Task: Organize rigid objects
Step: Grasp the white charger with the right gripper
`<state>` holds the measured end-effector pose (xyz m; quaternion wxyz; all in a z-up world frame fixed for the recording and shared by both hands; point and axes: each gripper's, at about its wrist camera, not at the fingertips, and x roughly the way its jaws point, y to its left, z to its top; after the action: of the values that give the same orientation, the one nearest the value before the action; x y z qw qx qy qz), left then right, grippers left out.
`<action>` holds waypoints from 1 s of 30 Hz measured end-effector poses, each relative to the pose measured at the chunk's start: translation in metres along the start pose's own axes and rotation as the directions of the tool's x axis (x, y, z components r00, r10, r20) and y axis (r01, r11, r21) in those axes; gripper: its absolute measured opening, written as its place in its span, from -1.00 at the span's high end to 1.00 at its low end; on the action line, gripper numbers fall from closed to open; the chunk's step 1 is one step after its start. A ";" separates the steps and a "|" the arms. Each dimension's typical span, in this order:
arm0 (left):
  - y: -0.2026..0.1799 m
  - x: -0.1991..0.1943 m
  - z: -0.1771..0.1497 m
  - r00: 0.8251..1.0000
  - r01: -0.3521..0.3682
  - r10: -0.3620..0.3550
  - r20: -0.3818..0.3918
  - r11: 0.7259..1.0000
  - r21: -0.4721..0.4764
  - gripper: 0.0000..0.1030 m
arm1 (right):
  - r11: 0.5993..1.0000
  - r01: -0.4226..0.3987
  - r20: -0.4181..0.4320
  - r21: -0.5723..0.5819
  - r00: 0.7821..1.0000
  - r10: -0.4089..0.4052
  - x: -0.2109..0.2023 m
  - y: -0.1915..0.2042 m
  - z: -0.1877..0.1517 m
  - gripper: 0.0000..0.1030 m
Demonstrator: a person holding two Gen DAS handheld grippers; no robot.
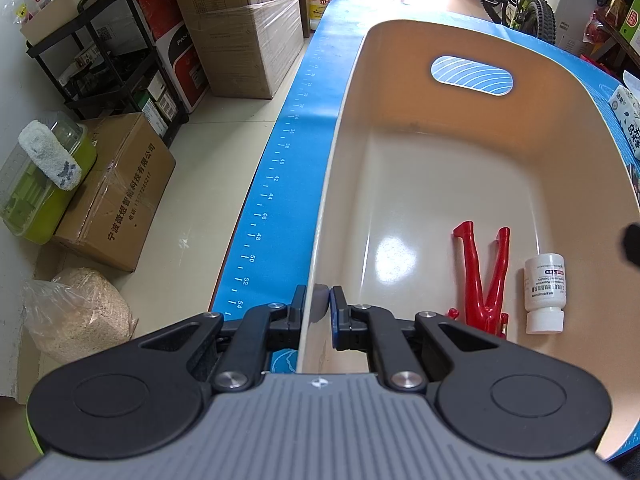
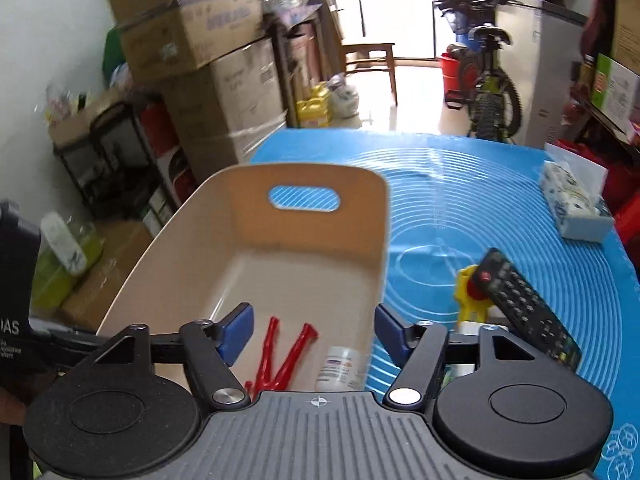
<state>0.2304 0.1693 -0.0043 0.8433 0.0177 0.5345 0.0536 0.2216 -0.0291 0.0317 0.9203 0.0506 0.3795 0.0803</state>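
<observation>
Stacked cardboard boxes (image 1: pixel 240 20), black shelf (image 1: pixel 108 52) (left wall); bicycle (image 2: pixel 486 92), bright doorway.

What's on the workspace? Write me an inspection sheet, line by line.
Surface: blue ringed silicone mat on the table.
Job's things: beige plastic bin holds a red plastic slingshot-shaped piece and a white pill bottle; black remote control and yellow-red toy lie on the mat.
Clutter: tissue pack.
Grippers: left gripper shut on the bin's wall; right gripper open, empty, above the bin.
Cables: nothing seen.
Surroundings: cardboard boxes, black shelf, bicycle.
</observation>
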 end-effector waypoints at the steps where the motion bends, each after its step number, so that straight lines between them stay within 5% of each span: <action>1: 0.000 0.000 0.000 1.000 0.000 0.000 -0.001 1.000 0.000 0.75 | 1.000 0.007 0.017 0.003 1.000 -0.007 -0.003 -0.006 0.000 -0.46; 8: -0.001 0.000 0.001 1.000 -0.004 0.004 -0.006 1.000 -0.002 0.75 | 0.995 0.094 0.054 -0.021 0.994 -0.093 -0.011 -0.039 -0.008 -0.49; 30: -0.004 -0.001 -0.001 1.000 -0.014 0.014 -0.009 1.000 -0.002 0.75 | 0.978 0.208 -0.052 -0.007 0.977 -0.208 0.056 -0.089 -0.027 -0.46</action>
<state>0.2291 0.1652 -0.0046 0.8404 0.0203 0.5383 0.0599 0.2518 -0.1055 -0.0398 0.9135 0.0077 0.4064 -0.0146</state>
